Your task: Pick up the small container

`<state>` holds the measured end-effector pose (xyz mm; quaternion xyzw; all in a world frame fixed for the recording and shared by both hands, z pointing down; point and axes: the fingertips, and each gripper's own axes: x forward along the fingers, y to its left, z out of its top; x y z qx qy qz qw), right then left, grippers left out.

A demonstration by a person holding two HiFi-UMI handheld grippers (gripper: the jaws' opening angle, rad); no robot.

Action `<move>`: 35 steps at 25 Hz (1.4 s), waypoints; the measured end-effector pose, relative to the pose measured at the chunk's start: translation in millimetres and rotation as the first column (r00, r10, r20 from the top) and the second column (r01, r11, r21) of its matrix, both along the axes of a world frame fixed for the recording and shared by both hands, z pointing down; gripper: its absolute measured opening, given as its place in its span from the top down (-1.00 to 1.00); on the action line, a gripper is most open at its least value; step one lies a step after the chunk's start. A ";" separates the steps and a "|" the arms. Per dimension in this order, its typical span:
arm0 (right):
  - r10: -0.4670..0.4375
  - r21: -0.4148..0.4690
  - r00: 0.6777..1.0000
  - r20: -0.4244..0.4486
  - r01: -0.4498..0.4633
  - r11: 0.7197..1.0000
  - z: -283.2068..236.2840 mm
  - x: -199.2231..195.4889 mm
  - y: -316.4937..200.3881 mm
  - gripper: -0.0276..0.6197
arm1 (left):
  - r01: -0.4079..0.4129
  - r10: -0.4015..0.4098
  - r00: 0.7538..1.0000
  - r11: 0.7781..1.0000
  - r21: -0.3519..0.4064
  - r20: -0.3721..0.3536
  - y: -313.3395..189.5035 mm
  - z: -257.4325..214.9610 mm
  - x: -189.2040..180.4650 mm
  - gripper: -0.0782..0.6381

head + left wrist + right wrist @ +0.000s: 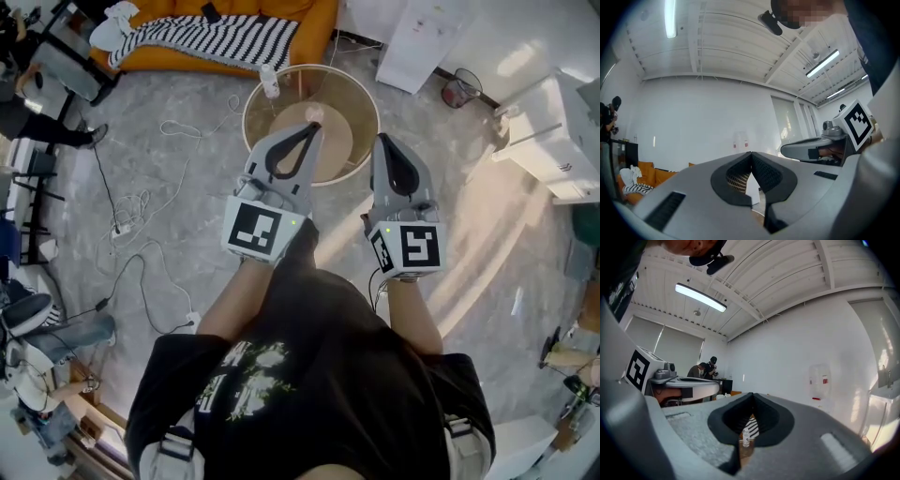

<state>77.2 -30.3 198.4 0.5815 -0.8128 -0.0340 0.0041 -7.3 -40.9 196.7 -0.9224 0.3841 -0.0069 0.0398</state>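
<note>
In the head view, the left gripper (314, 127) and the right gripper (382, 141) are hanging side by side at the near edge of the round table (361, 84), while the small container (270, 82) is standing at its far rim, well apart from both. In the left gripper view the jaws are meeting at their tips, empty. In the right gripper view the jaws are likewise pressing together on nothing, the container (746, 438) showing beyond them; this is looking like the approach, calling next for opening one gripper around it.
</note>
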 end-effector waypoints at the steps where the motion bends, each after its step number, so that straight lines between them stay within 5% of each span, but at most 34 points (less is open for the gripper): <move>1: 0.005 0.004 1.000 0.001 -0.005 1.000 -1.2 2.1 -14.2 0.93 | -0.007 0.007 1.000 1.000 0.006 -0.001 -14.2 -1.6 2.3 0.75; 18: 0.018 0.065 1.000 -0.001 -0.018 0.998 -16.3 -14.7 -216.3 0.93 | -0.035 0.035 0.999 0.997 0.065 0.000 -209.9 -14.1 -12.1 0.75; 35: 0.000 0.021 1.000 -0.026 0.001 1.000 2.9 -11.0 -295.7 0.93 | -0.032 0.032 0.999 0.999 0.022 -0.021 -294.4 2.6 -3.1 0.75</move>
